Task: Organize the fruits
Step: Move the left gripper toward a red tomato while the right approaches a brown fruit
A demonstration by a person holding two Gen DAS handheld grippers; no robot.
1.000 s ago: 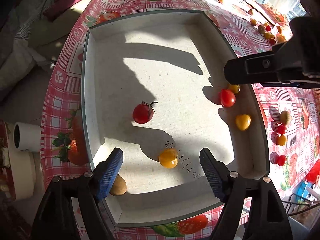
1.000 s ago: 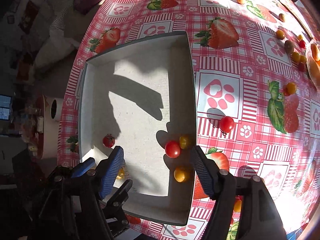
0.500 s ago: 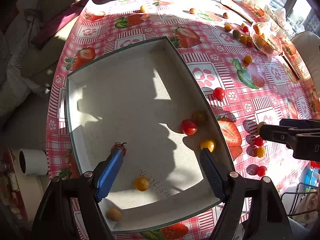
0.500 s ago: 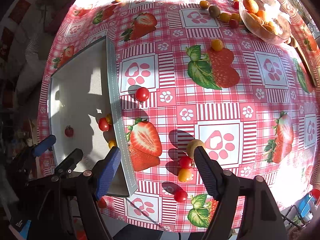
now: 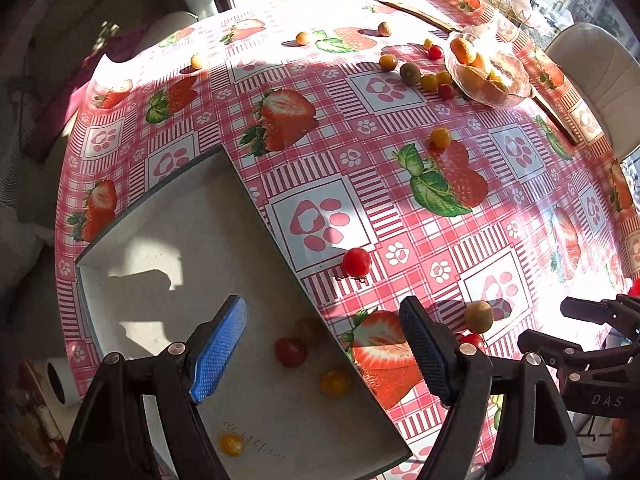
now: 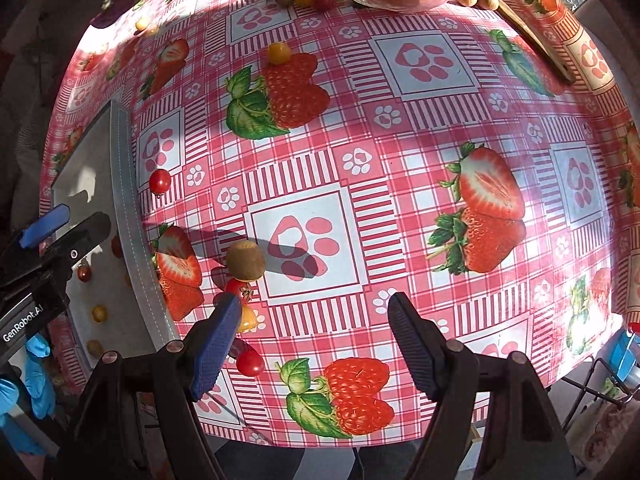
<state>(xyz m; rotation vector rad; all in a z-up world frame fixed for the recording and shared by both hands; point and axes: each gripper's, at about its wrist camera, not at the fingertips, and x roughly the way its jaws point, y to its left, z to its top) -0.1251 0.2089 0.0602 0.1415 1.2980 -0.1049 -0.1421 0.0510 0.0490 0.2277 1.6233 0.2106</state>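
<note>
Grey tray [image 5: 168,240], four tomatoes inside

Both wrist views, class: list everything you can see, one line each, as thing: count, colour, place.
Grey tray: one, on the tablecloth's left side.
Cherry tomatoes in tray: at least four, red and yellow.
Red cherry tomato: one, on the cloth just outside the tray.
Kiwi: one, brown, above a small tomato cluster.
Glass bowl: one, clear, holding orange fruit, far edge.
Tablecloth: one, red-checked with strawberries.
Left gripper: open, empty.
Right gripper: open, empty.
Blue glove: lower left.
</note>
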